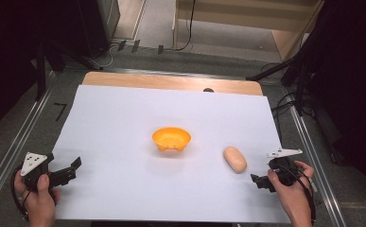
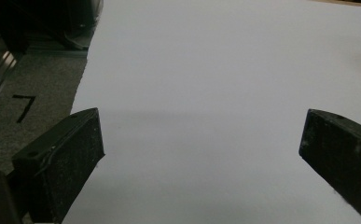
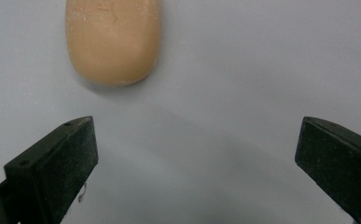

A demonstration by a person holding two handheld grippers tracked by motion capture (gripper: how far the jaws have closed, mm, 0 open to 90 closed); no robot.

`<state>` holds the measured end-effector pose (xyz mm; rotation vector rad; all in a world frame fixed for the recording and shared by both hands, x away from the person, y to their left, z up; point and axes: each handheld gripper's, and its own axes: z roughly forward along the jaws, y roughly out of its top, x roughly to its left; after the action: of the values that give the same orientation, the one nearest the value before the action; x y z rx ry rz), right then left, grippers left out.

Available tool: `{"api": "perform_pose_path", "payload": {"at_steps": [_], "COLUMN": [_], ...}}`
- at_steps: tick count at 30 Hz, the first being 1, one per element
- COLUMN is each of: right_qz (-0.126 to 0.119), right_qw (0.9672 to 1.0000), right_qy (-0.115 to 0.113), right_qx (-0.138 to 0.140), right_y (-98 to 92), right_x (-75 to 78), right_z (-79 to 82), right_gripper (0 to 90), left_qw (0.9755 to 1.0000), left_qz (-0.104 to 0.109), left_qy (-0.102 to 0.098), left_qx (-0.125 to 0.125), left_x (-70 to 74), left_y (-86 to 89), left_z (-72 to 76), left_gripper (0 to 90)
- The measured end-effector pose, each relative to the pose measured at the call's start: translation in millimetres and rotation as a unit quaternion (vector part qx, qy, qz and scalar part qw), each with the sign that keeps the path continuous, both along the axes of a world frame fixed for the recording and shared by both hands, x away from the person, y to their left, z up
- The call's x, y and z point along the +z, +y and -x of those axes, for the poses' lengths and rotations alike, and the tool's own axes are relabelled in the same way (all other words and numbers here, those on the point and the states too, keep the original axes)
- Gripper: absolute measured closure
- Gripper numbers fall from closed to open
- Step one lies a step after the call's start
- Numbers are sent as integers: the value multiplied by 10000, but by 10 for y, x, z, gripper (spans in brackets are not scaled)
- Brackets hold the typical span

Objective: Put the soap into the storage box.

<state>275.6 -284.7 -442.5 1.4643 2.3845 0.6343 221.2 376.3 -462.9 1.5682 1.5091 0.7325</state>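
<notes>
Near counter's right edge: tan oblong bread-like roll (image 1: 235,159), likely light, soft; grip across middle; right gripper (image 3: 197,154) and left gripper (image 2: 201,144) jaws open, empty

A tan oval bread roll (image 1: 235,159) (possibly a potato) lies flat on the white sheet (image 1: 124,123).

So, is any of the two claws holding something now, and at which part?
Nothing is held. The right claw is open, with the tan bread roll lying apart ahead of it. The left claw is open over the bare white sheet.
</notes>
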Motion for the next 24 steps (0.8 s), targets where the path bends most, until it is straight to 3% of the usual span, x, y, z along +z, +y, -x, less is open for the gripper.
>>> {"api": "perform_pose_path", "payload": {"at_steps": [7, 16, 20, 24], "right_qz": [162, 176, 131, 132], "right_qw": [9994, 9991, 9986, 9987], "right_qy": [318, 383, 521, 499], "right_qx": [-36, -25, 3, -3], "right_y": [134, 240, 311, 409], "right_x": [21, 60, 78, 108], "right_z": [-88, -171, -215, -270], "right_gripper": [0, 0, 0, 66], "left_qw": [10000, 10000, 10000, 10000], "left_qz": [-6, -13, -15, -16], "left_qy": [27, 28, 29, 32], "left_qx": [8, -1, -2, -3], "left_x": [0, -1, -1, -1], "left_y": [-2, -1, 0, 0], "left_z": [-5, -5, -6, -6], "left_gripper": [1, 1, 1, 1]}}
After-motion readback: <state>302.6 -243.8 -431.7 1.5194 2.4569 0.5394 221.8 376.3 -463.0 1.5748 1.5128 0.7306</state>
